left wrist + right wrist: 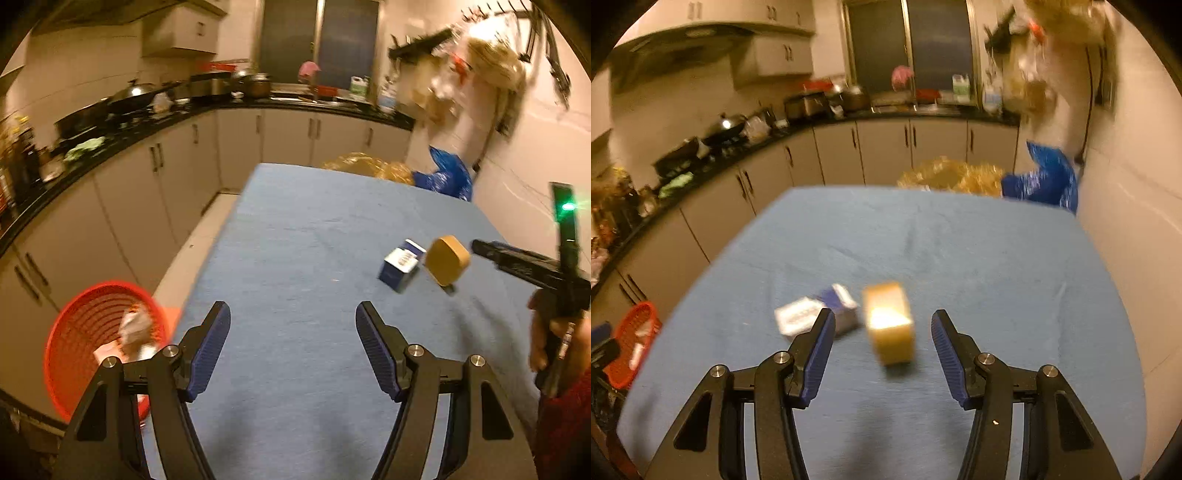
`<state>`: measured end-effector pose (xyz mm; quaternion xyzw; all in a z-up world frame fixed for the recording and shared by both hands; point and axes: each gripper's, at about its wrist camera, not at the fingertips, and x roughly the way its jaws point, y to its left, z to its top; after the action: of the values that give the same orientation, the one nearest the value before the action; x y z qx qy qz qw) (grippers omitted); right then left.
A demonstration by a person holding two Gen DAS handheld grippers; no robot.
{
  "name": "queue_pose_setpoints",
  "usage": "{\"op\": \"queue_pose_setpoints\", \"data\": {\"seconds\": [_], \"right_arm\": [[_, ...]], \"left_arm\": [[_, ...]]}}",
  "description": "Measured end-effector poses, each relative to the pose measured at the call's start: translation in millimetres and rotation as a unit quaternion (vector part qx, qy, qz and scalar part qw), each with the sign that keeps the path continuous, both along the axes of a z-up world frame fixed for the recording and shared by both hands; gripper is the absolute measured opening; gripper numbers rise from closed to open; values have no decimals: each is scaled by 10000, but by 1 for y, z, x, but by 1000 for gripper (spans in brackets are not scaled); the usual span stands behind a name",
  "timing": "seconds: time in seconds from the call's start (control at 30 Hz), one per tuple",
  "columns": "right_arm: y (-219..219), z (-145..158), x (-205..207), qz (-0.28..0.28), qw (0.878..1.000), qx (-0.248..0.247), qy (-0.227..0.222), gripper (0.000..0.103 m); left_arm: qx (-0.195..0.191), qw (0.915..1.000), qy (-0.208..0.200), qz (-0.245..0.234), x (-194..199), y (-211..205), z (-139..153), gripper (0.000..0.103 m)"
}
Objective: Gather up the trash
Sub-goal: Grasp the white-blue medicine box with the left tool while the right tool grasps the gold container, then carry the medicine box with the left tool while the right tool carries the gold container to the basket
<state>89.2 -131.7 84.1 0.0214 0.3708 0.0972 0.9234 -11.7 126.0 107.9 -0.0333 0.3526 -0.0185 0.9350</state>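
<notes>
We are in a home kitchen. Ahead of the jaws and off to their left, a black countertop [207, 107] wraps around the room over pale cabinets [122, 199] with dark handles. On it we see a wok [136, 94] and pots [255, 83], and a range hood [687, 40] hangs above. Beyond the jaws lies a desk [314, 229] under a blue cloth. High to their right, what seem to be bags hang blurred on a wall rack [424, 46].
</notes>
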Motion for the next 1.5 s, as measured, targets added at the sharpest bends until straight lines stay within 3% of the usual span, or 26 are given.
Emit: {"op": "queue_pose_setpoints", "data": {"seconds": [0.13, 0.2, 0.27, 0.3, 0.63, 0.83, 1.0, 1.17, 1.2, 1.23, 1.27, 1.3, 1.5], "right_arm": [[-3, -17, 16, 108, 9996, 223, 146, 58], [-1, -22, 18, 207, 9994, 213, 165, 52], [1, -30, 20, 241, 9993, 189, 212, 35], [0, -34, 19, 266, 9991, 233, 220, 34], [-25, -21, -6, 236, 9971, 695, -175, 33], [-39, -13, -13, 129, 9932, 1120, -285, 33], [-50, -10, -13, 48, 9894, 1420, -288, 33], [-54, -10, -14, 14, 9878, 1530, -271, 33], [-54, -9, -14, 27, 9879, 1527, -270, 33], [-53, -9, -14, 29, 9880, 1517, -276, 33], [-54, -9, -14, 30, 9882, 1508, -278, 33], [-54, -9, -14, 38, 9883, 1501, -278, 33], [-47, -11, -15, 126, 9898, 1393, -283, 33]], "left_arm": [[43, 9997, 183, -149, 15, -20, -3, 69], [63, 9995, 242, -205, 21, -28, -4, 69], [131, 9993, 259, -234, 25, -35, -5, 69], [134, 9992, 270, -266, 28, -37, -5, 69], [23, 9947, 603, -830, 79, -90, -17, 69], [493, 9875, 858, -1230, 124, -134, -40, 69], [663, 9764, 1201, -1666, 159, -153, -62, 69], [954, 9683, 1457, -1790, 178, -168, -83, 69], [961, 9678, 1491, -1788, 180, -169, -87, 68], [962, 9681, 1491, -1770, 180, -169, -89, 58], [947, 9689, 1502, -1726, 180, -169, -92, 42], [888, 9690, 1553, -1702, 181, -167, -94, 34], [719, 9775, 1356, -1447, 171, -161, -93, 33]]}}
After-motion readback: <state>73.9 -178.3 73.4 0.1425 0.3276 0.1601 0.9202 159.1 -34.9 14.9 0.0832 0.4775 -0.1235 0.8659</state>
